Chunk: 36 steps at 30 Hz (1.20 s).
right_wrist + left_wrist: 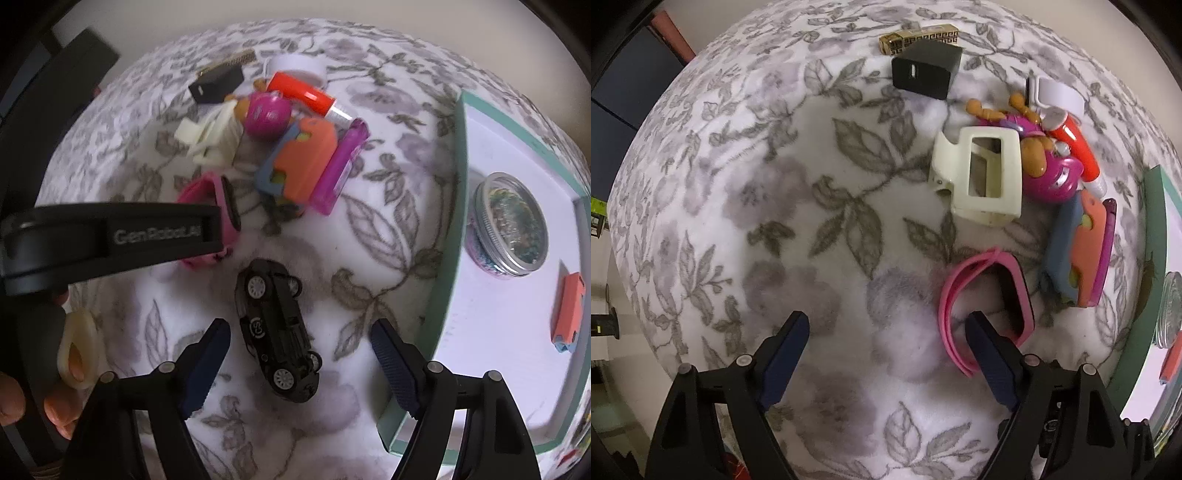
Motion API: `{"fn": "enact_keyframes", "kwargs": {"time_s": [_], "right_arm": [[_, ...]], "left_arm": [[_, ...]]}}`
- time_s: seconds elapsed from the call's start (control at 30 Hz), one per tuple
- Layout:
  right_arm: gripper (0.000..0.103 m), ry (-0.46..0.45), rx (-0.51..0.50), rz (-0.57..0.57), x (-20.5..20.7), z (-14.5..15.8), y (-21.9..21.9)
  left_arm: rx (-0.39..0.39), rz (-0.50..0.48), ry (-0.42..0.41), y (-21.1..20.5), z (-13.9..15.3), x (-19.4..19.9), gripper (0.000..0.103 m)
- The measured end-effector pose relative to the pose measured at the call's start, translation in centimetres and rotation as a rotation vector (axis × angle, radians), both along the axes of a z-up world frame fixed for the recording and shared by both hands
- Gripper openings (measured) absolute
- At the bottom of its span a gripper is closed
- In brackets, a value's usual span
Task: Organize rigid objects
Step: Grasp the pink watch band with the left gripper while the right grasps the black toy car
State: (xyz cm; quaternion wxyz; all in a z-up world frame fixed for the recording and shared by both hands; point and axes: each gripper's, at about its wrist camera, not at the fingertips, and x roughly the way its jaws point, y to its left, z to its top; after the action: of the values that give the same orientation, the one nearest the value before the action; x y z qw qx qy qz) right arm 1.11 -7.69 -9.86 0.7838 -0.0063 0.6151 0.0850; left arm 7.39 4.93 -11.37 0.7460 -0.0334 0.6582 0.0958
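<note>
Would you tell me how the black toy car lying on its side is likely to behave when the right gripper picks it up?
The black toy car looks rigid, so it should hold shape. Its glossy, curved body may slip between the pads. Set down on its wheels, it would probably roll.

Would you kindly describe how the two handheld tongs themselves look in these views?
Both the left tongs and right tongs have black angular frames with silver pivot pins and dark blue ribbed pads. The left one's black body carries grey "GenRobot.AI" lettering.
</note>
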Motion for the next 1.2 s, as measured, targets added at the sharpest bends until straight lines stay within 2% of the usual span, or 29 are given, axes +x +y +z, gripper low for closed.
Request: {"fn": "enact_keyframes", "kwargs": {"time_s": [0.17, 0.3, 0.4, 0.43, 0.63, 0.7, 0.83, 0.97, 1.1, 1.2], "right_arm": [[0.081, -0.006, -0.072, 0.046, -0.4, -0.4, 0.8], [0.082, -0.010, -0.078, 0.047, -0.6, -0.5, 1.0], [0.075, -0.018, -0.075, 0.036, -0.5, -0.6, 1.2], [0.069, -0.021, -0.073, 0.032, -0.3, -0.6, 1.4], [0.051, -0.024, -0.002, -0.037, 0.1, -0.2, -0.6], [0.048, -0.022, 0.025, -0.057, 0.3, -0.1, -1.3], [0.033, -0.024, 0.068, -0.071, 0.5, 0.2, -1.8], [0.028, -0.026, 0.072, -0.066, 0.4, 0.5, -2.0], [0.028, -0.032, 0.064, -0.084, 0.6, 0.7, -1.7], [0.028, -0.033, 0.075, -0.091, 0.6, 0.9, -2.2]], "left_arm": [[0.001, -0.009, -0.002, -0.5, -0.4, 0.1, 0.085], [-0.033, -0.026, -0.009, -0.9, -0.3, 0.3, 0.069], [-0.044, -0.041, -0.012, -1.5, 0.1, 0.3, 0.063], [-0.045, -0.045, -0.013, -1.7, 0.2, 0.3, 0.060], [-0.057, -0.052, -0.016, -2.8, 0.8, 0.4, 0.053], [-0.059, -0.050, -0.021, -2.8, 1.0, 0.5, 0.042], [-0.070, -0.056, -0.025, -2.8, 1.4, 0.7, 0.031], [-0.078, -0.050, -0.028, -2.4, 1.6, 0.9, 0.025], [-0.101, 0.002, -0.031, -1.2, 1.7, 0.8, 0.014], [-0.104, 0.014, -0.031, -0.8, 1.8, 0.8, 0.010]]}}
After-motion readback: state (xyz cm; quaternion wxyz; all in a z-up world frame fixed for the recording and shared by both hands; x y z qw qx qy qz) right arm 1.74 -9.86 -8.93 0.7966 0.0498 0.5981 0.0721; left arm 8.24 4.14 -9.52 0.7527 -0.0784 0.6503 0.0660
